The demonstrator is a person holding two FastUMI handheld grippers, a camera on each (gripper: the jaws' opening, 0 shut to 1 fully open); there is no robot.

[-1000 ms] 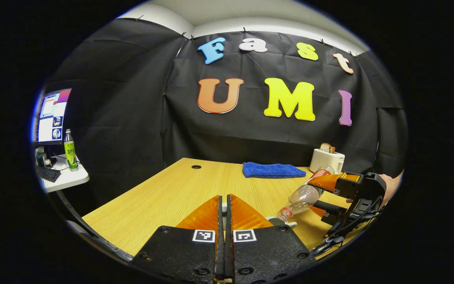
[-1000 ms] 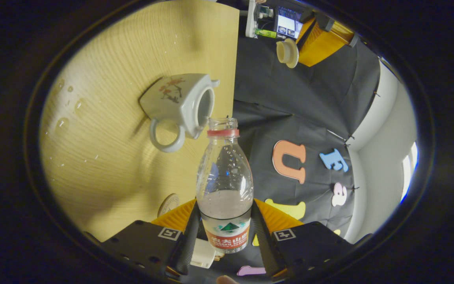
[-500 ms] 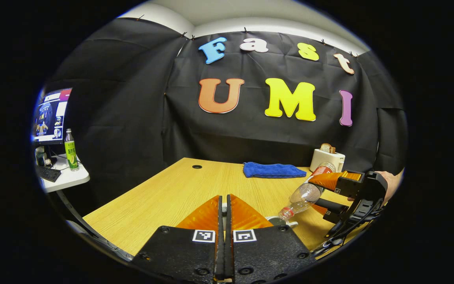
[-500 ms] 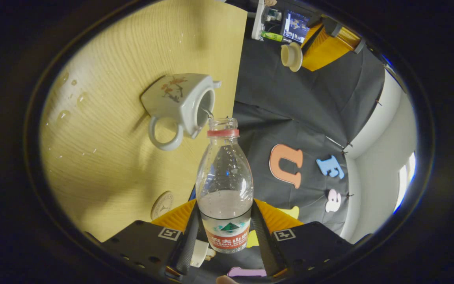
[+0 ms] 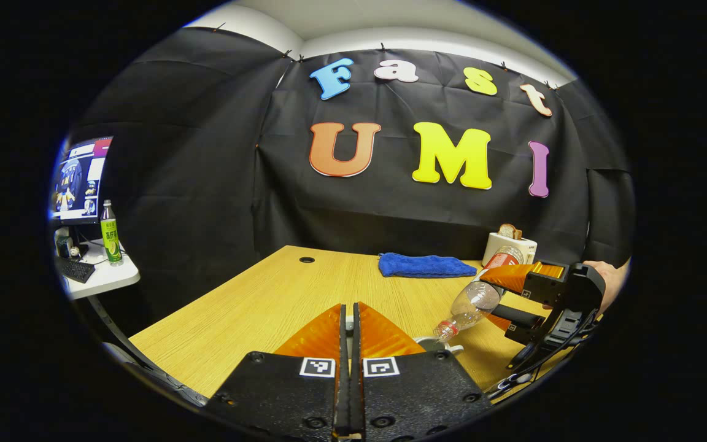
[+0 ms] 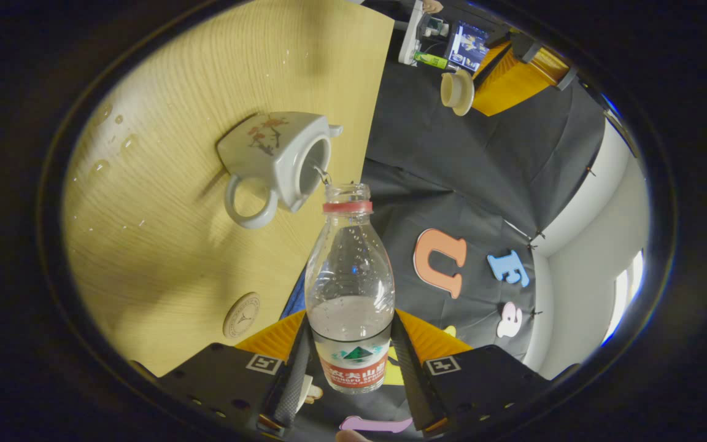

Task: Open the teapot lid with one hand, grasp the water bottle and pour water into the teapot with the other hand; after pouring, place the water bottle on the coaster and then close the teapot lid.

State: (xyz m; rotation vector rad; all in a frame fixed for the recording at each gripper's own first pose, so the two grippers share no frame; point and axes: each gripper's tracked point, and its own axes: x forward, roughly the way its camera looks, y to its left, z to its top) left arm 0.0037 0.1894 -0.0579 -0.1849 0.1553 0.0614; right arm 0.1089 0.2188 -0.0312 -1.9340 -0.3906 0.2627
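Our right hand-held gripper [image 6: 348, 362] squeezes the water bottle [image 6: 349, 288], tipped at the open teapot [image 6: 277, 161]. Our left hand-held gripper [image 5: 348, 319] pinches the lid [image 6: 456, 92], fingers nearly together.

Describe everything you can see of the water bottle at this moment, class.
The bottle is clear plastic with a red neck ring, a red-and-white label and no cap. It is partly filled. The right gripper clamps it at the label, both fingers pressing its sides. In the left gripper view it tilts mouth-down over the teapot, which stands lidless on the table. A thin stream runs from its mouth into the teapot's opening.
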